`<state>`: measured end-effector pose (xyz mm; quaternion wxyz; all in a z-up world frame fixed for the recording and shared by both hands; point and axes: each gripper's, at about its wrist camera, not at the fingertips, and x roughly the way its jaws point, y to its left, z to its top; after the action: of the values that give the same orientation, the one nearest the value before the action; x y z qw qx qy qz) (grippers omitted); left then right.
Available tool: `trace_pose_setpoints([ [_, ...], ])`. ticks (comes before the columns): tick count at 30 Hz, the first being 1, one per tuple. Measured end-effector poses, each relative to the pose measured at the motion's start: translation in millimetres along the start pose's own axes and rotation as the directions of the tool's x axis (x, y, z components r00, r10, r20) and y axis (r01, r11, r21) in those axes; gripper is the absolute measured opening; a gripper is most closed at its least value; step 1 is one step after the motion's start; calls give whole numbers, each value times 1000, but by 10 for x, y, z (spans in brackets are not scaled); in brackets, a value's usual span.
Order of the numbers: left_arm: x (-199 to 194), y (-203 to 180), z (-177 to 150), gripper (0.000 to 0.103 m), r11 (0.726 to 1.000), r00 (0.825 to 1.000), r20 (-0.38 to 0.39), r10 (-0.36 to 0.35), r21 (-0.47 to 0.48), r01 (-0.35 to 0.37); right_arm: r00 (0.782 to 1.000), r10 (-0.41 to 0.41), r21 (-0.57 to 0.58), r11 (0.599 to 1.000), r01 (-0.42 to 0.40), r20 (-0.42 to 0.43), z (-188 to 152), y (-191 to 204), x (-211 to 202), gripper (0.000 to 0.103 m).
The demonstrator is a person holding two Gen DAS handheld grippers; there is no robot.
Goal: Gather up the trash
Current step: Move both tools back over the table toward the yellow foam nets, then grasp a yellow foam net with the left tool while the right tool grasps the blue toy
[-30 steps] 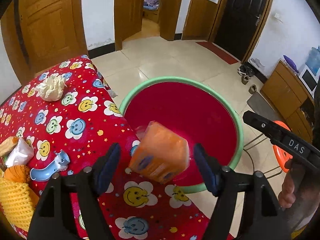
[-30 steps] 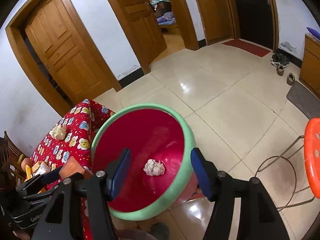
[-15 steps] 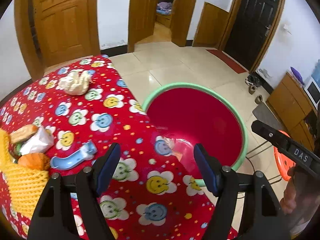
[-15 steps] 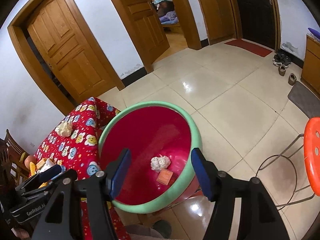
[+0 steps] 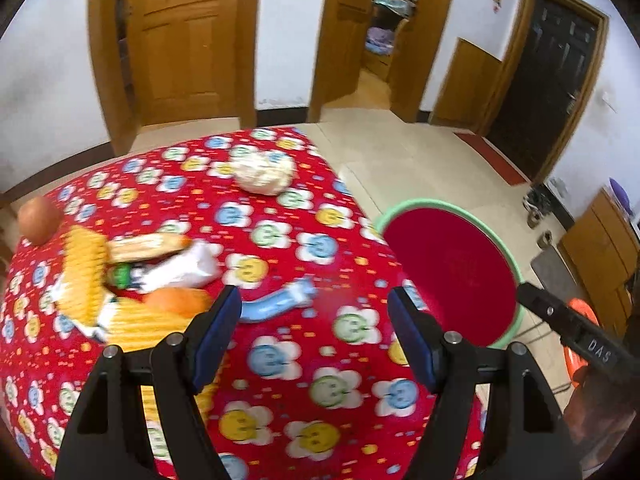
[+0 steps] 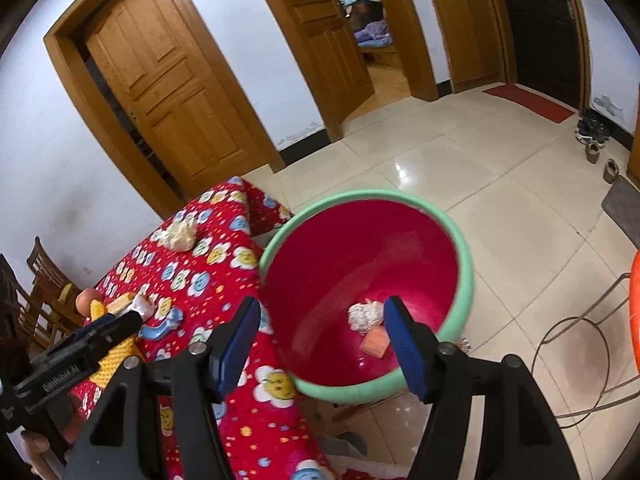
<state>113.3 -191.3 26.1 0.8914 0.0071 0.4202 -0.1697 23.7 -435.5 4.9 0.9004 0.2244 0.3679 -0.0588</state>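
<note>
My left gripper [image 5: 314,332] hangs open and empty over the red smiley-flower tablecloth [image 5: 280,364]. Just beyond its fingertips lies a blue squashed tube [image 5: 276,306]. Farther back sits a crumpled paper ball [image 5: 262,174]. A white packet [image 5: 180,270] lies left of the tube among food items. To the right, below the table edge, stands the red basin with a green rim [image 5: 424,202]. My right gripper [image 6: 320,340] is open and empty above the basin rim [image 6: 360,194]. Inside the basin lie a paper wad [image 6: 362,316] and an orange packet [image 6: 374,342].
An orange [image 5: 176,300], a yellow knitted cloth [image 5: 84,276], a bread roll [image 5: 148,244] and a round brownish fruit [image 5: 38,220] crowd the table's left side. An orange stool [image 6: 634,280] stands right of the basin. A wooden chair [image 6: 44,268] is behind the table. Tiled floor lies beyond.
The orange packet that was between my left gripper's fingers has dropped into the basin. My left gripper has swung left from the basin to over the table. The right gripper has shifted slightly.
</note>
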Motion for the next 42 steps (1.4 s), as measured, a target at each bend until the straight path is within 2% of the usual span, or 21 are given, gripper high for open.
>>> trace_pose_setpoints([
  [12,-213,800,15,77,984,991,22,134,-122,-131,995,81,-64,994,-84,-51,-60,486,205,68],
  [17,-187,1171,-16,77,966,983,1,184,-183,-180,991,96,-106,989,-105,-88,-88,721,356,69],
  [22,-88,1516,-49,77,940,967,-30,252,-229,-252,987,120,-132,982,-134,-110,-131,937,476,69],
  [31,163,1841,-101,77,924,958,-70,278,-255,-286,981,122,-184,972,-149,-150,-202,1284,739,69],
  [40,359,1918,-93,77,936,964,-62,259,-230,-266,977,112,-212,966,-150,-181,-254,1525,1001,69],
  [42,375,1943,-97,70,939,968,-60,242,-237,-249,976,113,-218,964,-154,-186,-268,1564,1041,68],
])
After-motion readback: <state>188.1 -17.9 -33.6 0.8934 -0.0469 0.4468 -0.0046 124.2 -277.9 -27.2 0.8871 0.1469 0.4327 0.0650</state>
